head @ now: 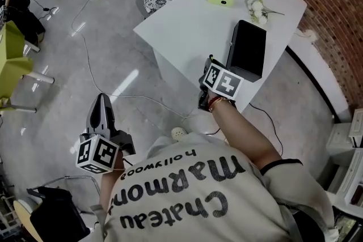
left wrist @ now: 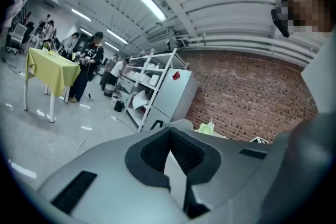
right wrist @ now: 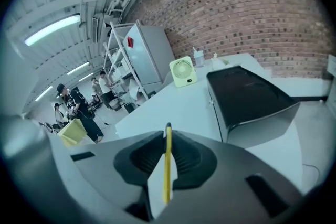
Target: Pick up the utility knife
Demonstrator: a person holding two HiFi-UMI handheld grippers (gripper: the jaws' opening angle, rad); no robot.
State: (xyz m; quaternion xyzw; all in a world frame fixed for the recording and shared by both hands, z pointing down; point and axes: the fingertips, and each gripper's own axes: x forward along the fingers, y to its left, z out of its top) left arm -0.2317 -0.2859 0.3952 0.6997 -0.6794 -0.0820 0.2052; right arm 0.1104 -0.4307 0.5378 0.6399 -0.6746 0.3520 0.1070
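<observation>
1. The right gripper (right wrist: pixel 168 131) has its fingers almost shut. They pinch the thin yellow utility knife (right wrist: pixel 166 170) between them, edge up.
2. The white table (right wrist: pixel 178 107) lies past the fingertips. The black box (right wrist: pixel 247 97) sits off to their right.
3. The left gripper (left wrist: pixel 169 136) has its fingers together and holds nothing.
4. The pick-up looks almost done. Next, keep squeezing firmly and hold the knife steady.

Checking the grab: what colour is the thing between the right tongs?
Yellow utility knife, clearest in the right gripper view.
</observation>
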